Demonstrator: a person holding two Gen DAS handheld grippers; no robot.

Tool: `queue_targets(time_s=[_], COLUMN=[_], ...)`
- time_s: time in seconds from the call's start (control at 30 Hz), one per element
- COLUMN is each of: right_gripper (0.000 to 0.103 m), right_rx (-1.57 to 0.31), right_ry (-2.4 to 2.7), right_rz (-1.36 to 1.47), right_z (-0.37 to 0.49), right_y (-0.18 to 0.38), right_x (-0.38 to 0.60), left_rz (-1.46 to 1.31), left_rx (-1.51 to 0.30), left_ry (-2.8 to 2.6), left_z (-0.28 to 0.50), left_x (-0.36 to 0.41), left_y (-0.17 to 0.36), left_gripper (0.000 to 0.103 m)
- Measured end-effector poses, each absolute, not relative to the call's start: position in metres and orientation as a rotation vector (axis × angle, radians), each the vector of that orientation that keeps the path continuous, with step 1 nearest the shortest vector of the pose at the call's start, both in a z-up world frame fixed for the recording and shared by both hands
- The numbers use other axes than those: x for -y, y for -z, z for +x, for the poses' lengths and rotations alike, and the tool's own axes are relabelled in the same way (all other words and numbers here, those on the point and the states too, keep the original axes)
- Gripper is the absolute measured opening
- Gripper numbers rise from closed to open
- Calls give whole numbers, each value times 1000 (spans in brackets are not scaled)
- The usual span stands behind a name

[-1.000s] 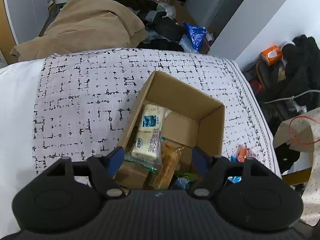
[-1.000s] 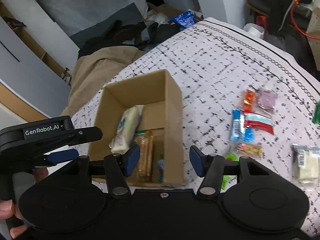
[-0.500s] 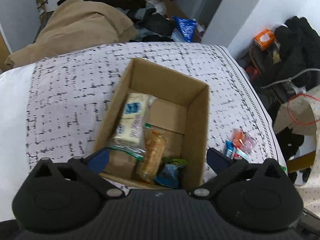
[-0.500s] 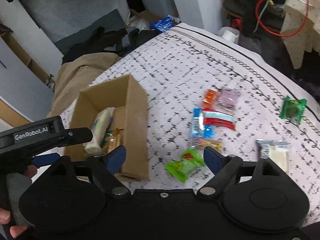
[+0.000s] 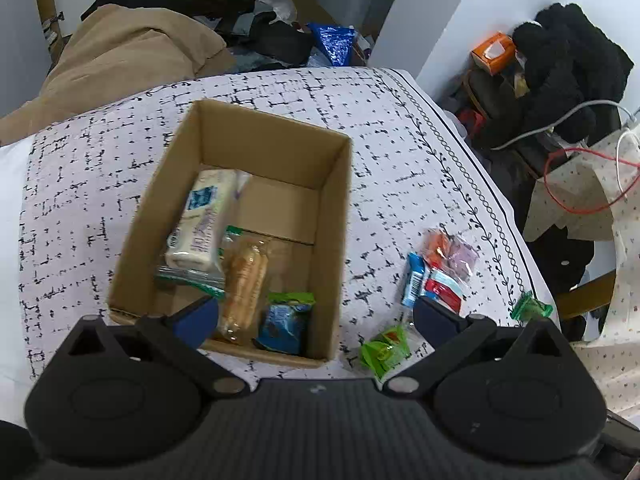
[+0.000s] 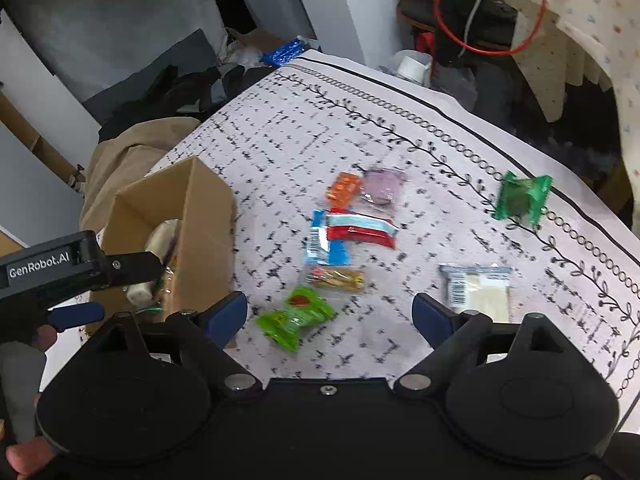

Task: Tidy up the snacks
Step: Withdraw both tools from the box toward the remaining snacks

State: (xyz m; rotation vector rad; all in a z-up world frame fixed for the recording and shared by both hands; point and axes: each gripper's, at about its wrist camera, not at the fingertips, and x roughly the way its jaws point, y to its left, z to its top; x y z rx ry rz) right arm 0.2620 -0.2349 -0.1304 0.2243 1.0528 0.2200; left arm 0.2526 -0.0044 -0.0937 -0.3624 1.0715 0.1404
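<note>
Hovering over the patterned tablecloth [image 6: 400, 128], the right gripper [image 6: 330, 314] has its jaws spread wide and holds nothing. The bright green snack packet [image 6: 296, 316] lies on the cloth just ahead of it, nearer its left finger, with its long axis running roughly across the gap between the fingers, tilted a little. The left gripper [image 5: 316, 316] is likewise spread and empty, poised above the near end of the cardboard box [image 5: 336, 216], which already holds several snacks. More packets lie loose toward the right edge of the cloth, beside the box. The right gripper looks the nearer one for the green packet; a small shift left should centre it.
</note>
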Motion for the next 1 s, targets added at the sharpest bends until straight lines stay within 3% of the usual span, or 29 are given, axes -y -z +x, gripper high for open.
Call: queue_targets(time_s=[0.63, 1.0], right_gripper=[89, 83], right_rx=[-1072, -1089], right_ry=[-141, -117], right_rz=[291, 340], right_z=[249, 251], right_y=[156, 175], right_x=[306, 331], left_rz=[-290, -210], left_rx=[-1111, -1118], left_ry=[-98, 18], left_z=[255, 258], left_x=[51, 87], left_y=[105, 118], left_gripper=[103, 95])
